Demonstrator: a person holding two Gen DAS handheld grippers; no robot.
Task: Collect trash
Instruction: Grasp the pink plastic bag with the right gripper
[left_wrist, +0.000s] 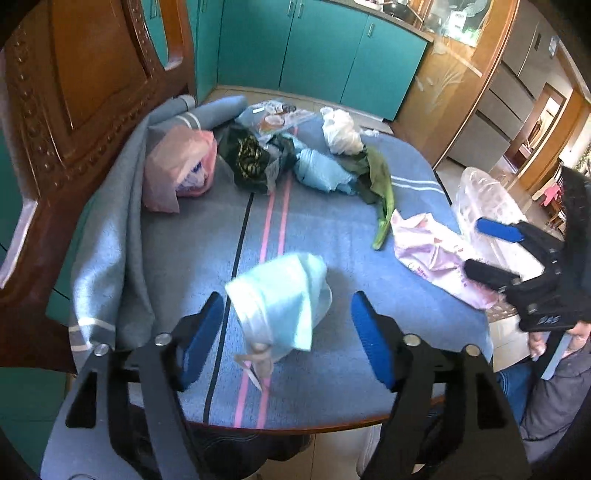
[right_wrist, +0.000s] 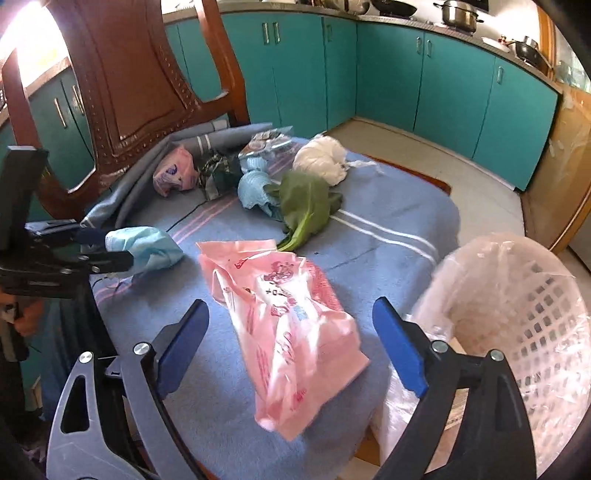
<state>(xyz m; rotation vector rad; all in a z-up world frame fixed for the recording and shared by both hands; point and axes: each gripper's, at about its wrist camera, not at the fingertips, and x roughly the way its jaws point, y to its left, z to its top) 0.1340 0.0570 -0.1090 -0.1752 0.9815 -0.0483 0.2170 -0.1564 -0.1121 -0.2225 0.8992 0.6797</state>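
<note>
Both tongs released above trash on the blanket-covered desk.

Left tongs (left_wrist: 288, 339) straddle a pale blue bag (left_wrist: 284, 306); right tongs (right_wrist: 291, 347) straddle a pink bag (right_wrist: 291, 332) by the near edge, beside the lined basket (right_wrist: 517, 314). Bare blanket (left_wrist: 184, 240) separates these from the far pile (left_wrist: 295, 158).

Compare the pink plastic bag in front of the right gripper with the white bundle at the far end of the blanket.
The pink plastic bag lies flattened and spread out; the white bundle is bunched into a rounded lump. The pink bag carries red printing; the white one looks plain. The pink bag lies beside the basket, the white one farther off. Both lie loose on the blanket.
</note>
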